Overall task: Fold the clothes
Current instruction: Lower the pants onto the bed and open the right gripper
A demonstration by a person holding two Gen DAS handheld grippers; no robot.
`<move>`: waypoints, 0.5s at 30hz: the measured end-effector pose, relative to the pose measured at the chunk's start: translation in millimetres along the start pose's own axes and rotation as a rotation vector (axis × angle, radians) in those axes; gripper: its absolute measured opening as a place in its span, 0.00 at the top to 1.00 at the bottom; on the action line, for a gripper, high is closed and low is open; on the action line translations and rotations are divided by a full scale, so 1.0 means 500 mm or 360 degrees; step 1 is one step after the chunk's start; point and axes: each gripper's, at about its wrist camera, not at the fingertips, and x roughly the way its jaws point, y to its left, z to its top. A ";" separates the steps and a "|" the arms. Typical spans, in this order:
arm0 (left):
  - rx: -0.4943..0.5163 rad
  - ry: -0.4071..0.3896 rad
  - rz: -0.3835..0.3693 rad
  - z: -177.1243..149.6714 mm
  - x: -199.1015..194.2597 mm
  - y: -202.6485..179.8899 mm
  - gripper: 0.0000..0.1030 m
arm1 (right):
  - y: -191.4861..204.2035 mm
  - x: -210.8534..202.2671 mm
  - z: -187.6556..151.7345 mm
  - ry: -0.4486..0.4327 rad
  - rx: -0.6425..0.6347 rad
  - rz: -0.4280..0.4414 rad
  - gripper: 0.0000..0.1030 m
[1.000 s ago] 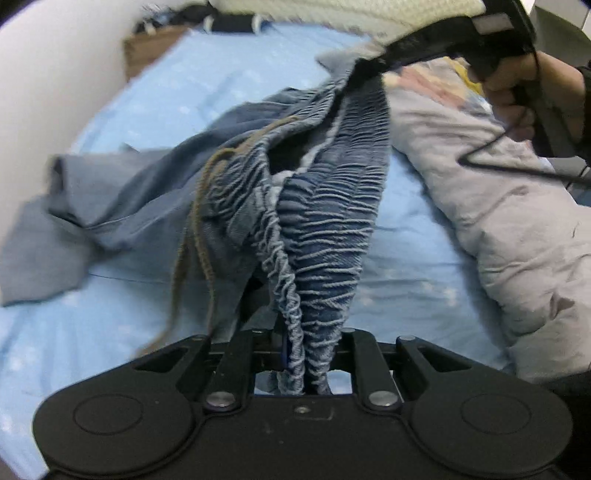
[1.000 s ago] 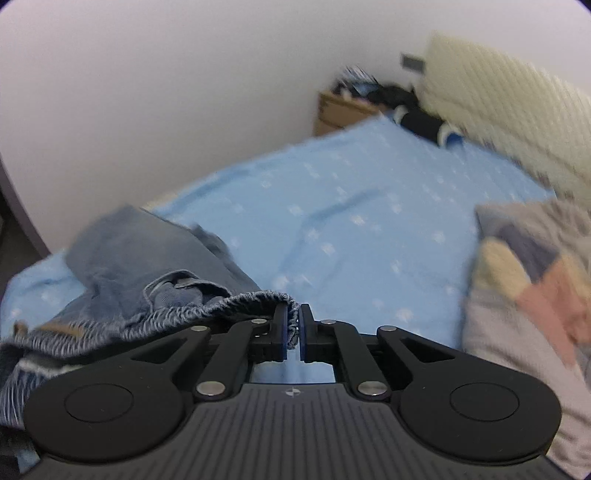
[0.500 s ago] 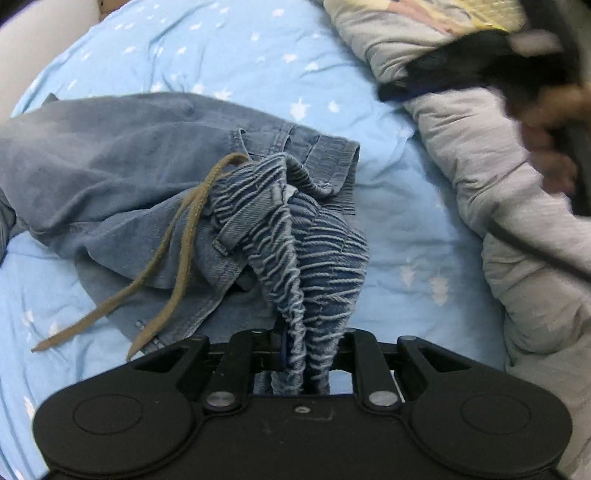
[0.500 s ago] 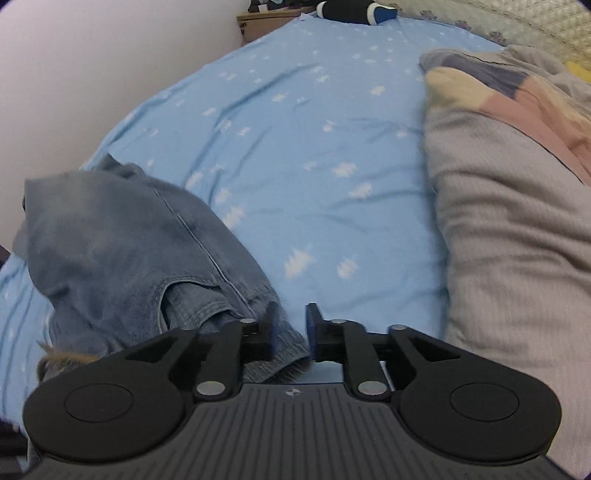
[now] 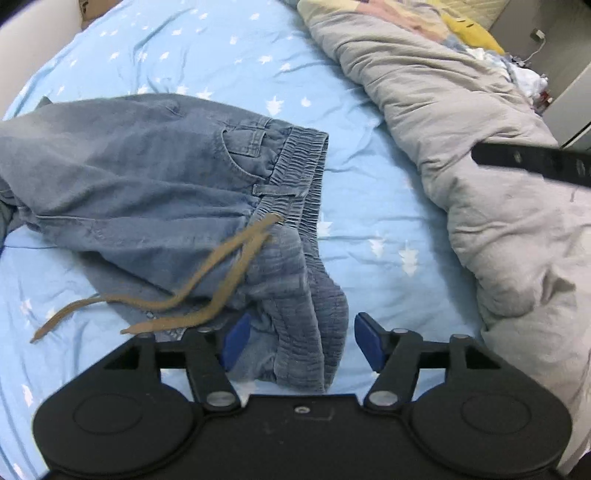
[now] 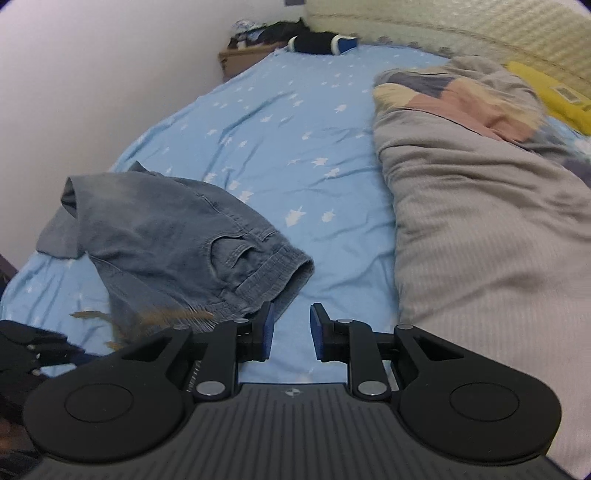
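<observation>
Blue denim trousers with an elastic waistband and a tan drawstring lie crumpled on the blue star-print bed sheet. My left gripper is open, with a fold of the waistband lying loose between its blue pads. In the right wrist view the trousers lie to the left. My right gripper is open and empty, just right of the waistband end. The left gripper shows at the lower left of the right wrist view.
A grey quilt with a pink and yellow patterned end fills the right side of the bed. A yellow pillow and a cream headboard lie beyond. A white wall runs along the left, with a wooden bedside table in the corner.
Both grippers held the waistband up a second ago. The right one let go first, then the left opened, and the trousers dropped onto the sheet.
</observation>
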 end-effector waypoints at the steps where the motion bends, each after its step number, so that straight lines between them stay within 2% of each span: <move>1: 0.0003 -0.0007 -0.0008 -0.006 -0.012 0.001 0.42 | 0.009 -0.014 -0.012 -0.0012 0.0031 -0.0011 0.79; 5: -0.0007 -0.0048 0.0001 -0.023 -0.062 0.023 0.40 | 0.047 -0.064 -0.056 -0.0050 0.0150 -0.0050 0.79; 9: -0.0045 -0.0096 0.0026 -0.045 -0.110 0.078 0.39 | 0.097 -0.090 -0.085 -0.0072 0.0289 -0.0063 0.79; 15: -0.0292 -0.0184 0.0054 -0.088 -0.182 0.231 0.39 | 0.202 -0.092 -0.117 -0.0052 0.0469 -0.0079 0.79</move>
